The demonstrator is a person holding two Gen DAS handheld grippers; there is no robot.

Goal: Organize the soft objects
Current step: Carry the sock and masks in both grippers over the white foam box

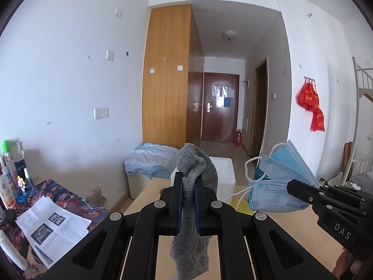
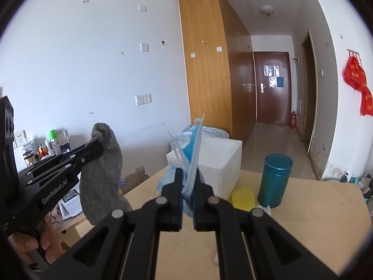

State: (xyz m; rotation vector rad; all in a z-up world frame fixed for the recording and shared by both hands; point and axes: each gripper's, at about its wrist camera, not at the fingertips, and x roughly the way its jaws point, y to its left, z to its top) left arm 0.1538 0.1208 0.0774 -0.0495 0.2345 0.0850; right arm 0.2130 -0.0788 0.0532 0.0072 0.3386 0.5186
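The pale wooden table (image 2: 310, 212) serves as the landmark. Above its near edge the left gripper (image 1: 188, 177) is held slightly nose-down, its two black fingers (image 1: 176, 196) pinched tight on a grey sock (image 1: 195, 163); the sock's bunched end sticks up past the tips and the rest hangs slack between the fingers toward the tabletop. In the right wrist view the same gripper comes in from the left, held at its handle by a hand (image 2: 35, 242), with the sock drooping over the table's left edge. The right gripper (image 2: 188, 175), also tilted a little downward over the table, has its fingers (image 2: 176, 193) pressed together on a bunch of blue face masks (image 2: 192, 154), which fan upward past the tips with white ear loops trailing; from the left wrist view the masks (image 1: 279, 182) spread out above the table's right part. On the table beyond the masks lie a yellow foam net (image 2: 243, 197) and, just beside it, an upright teal canister (image 2: 275, 179). A white foam box (image 2: 223, 161) stands at the table's far edge, and left of the table sits a cluttered surface with printed papers (image 1: 51, 224) and bottles (image 1: 8, 182).
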